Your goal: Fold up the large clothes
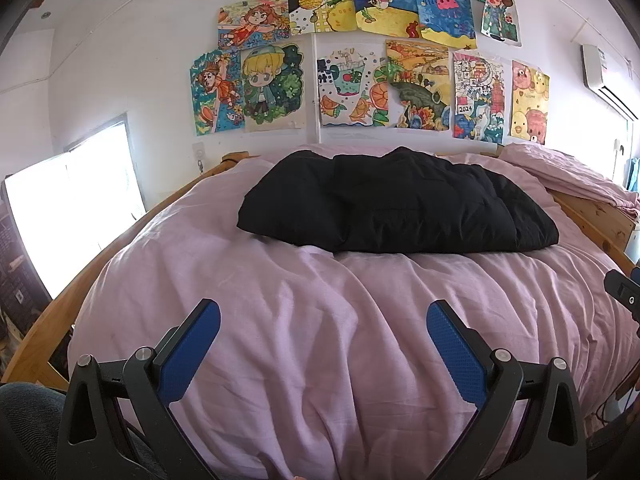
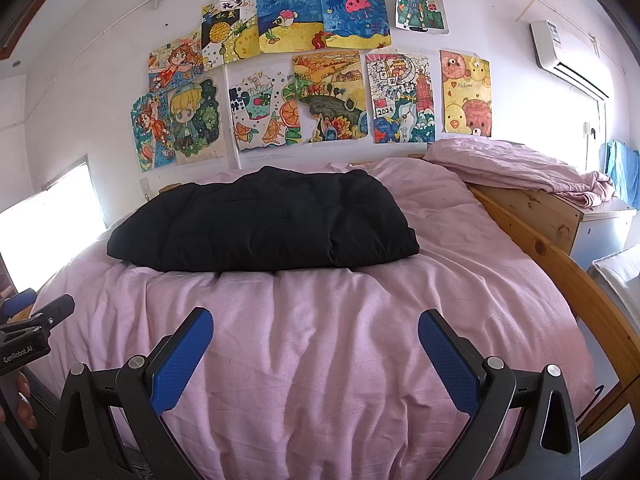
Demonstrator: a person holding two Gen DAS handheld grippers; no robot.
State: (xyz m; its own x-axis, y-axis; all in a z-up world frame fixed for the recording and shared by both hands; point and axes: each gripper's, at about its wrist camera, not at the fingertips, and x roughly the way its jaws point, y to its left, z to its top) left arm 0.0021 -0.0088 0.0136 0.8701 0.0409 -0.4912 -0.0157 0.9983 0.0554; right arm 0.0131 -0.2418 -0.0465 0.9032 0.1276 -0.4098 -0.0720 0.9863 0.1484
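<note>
A black padded garment point(image 1: 396, 204) lies folded into a thick bundle on the far half of the pink bedcover point(image 1: 304, 320); the right wrist view shows the garment point(image 2: 264, 224) left of centre. My left gripper point(image 1: 323, 312) hovers open over the near part of the cover, well short of the garment, nothing between its blue pads. My right gripper point(image 2: 315, 318) is likewise open and empty above the cover point(image 2: 320, 360). Each gripper's black body shows at the other view's edge: the right gripper point(image 1: 624, 292), the left gripper point(image 2: 28, 328).
The wooden bed frame point(image 2: 560, 264) runs along the right side, with a heap of pink bedding point(image 2: 516, 168) on a wooden box beyond it. Drawings point(image 1: 360, 60) cover the wall behind the bed. A bright window point(image 1: 68, 208) is on the left. A hand's fingers point(image 2: 24, 404) show at lower left.
</note>
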